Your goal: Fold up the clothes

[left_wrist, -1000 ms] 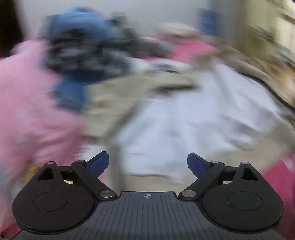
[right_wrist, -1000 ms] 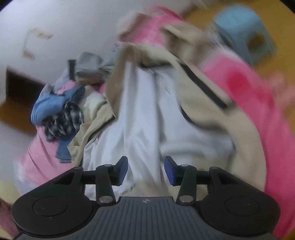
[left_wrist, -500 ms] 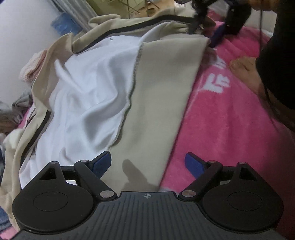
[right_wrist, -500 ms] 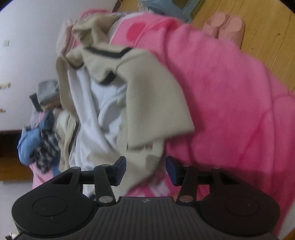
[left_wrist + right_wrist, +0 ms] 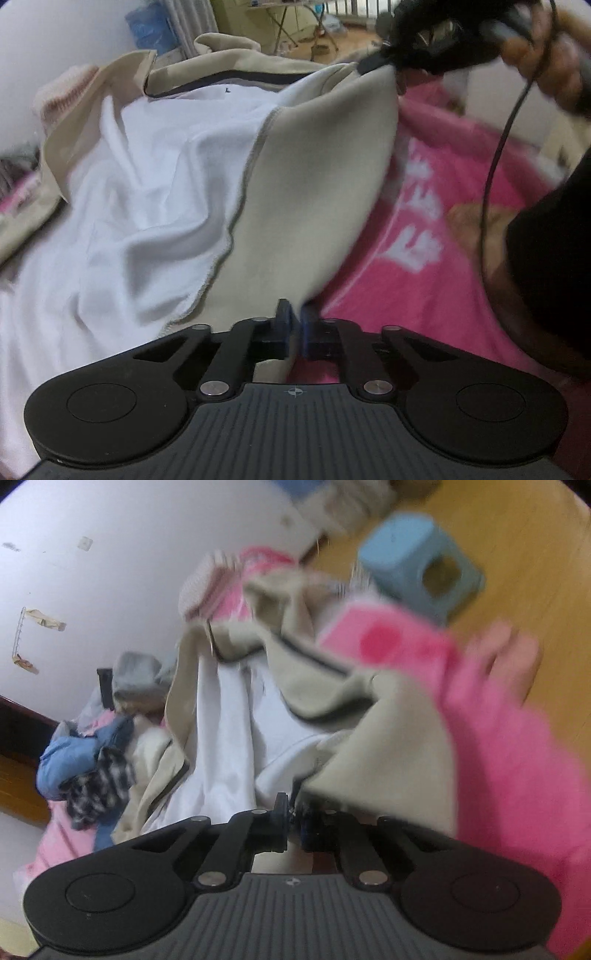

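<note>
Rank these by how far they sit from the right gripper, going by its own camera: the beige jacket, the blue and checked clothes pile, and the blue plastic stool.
1. beige jacket: its edge is pinched in the right gripper.
2. blue and checked clothes pile: off to the left on the pink blanket.
3. blue plastic stool: upper right, on the wooden floor beyond the bed.

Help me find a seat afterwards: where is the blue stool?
In the right wrist view, the blue stool stands upper right on the wooden floor, beyond the pink blanket's far corner.

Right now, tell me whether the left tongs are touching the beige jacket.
Touching. The left wrist view shows the left tongs shut on the beige jacket, its hem pinched between the blue pads.
</note>
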`<action>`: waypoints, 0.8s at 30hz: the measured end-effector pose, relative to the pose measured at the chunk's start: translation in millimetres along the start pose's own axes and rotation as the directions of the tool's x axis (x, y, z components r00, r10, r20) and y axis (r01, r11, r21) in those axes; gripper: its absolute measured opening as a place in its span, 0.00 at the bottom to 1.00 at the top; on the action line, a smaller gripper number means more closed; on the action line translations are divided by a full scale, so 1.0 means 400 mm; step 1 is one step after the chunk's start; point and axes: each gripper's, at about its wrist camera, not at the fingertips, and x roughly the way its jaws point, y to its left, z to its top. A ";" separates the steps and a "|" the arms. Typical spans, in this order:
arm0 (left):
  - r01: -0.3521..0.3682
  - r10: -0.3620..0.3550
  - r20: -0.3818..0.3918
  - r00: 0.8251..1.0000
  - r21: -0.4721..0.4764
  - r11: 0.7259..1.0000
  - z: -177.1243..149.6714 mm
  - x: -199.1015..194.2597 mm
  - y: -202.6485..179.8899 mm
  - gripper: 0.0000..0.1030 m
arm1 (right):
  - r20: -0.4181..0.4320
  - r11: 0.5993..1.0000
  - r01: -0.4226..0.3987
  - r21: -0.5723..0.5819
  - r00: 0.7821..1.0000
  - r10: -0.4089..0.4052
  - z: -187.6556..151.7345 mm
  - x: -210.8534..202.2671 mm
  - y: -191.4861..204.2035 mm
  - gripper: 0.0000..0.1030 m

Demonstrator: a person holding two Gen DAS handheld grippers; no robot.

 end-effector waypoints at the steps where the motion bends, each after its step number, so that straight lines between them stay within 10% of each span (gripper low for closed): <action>1: 0.050 -0.049 0.014 0.999 -0.034 0.998 0.006 -0.011 0.007 0.01 | 0.023 1.000 0.018 -0.012 1.000 -0.018 0.007 -0.024 0.003 0.05; 9: 0.230 -0.226 0.063 0.972 -0.076 0.970 0.046 -0.025 -0.023 0.01 | 0.131 0.984 0.164 -0.068 0.979 -0.154 0.017 -0.174 -0.011 0.04; 18: 0.280 -0.286 -0.022 0.958 -0.139 0.950 0.017 0.039 -0.036 0.04 | 0.004 0.943 0.329 -0.053 0.944 -0.329 -0.032 -0.037 -0.123 0.07; 22: 0.291 -0.299 -0.026 0.954 -0.167 0.942 0.011 -0.034 0.028 0.21 | 0.011 0.907 0.385 -0.171 0.921 -0.389 -0.013 -0.067 -0.075 0.47; 24: 0.253 -0.263 -0.039 0.964 -0.161 0.954 -0.001 -0.085 0.081 0.31 | 0.051 0.882 0.395 -0.258 0.917 -0.396 -0.002 -0.113 -0.049 0.49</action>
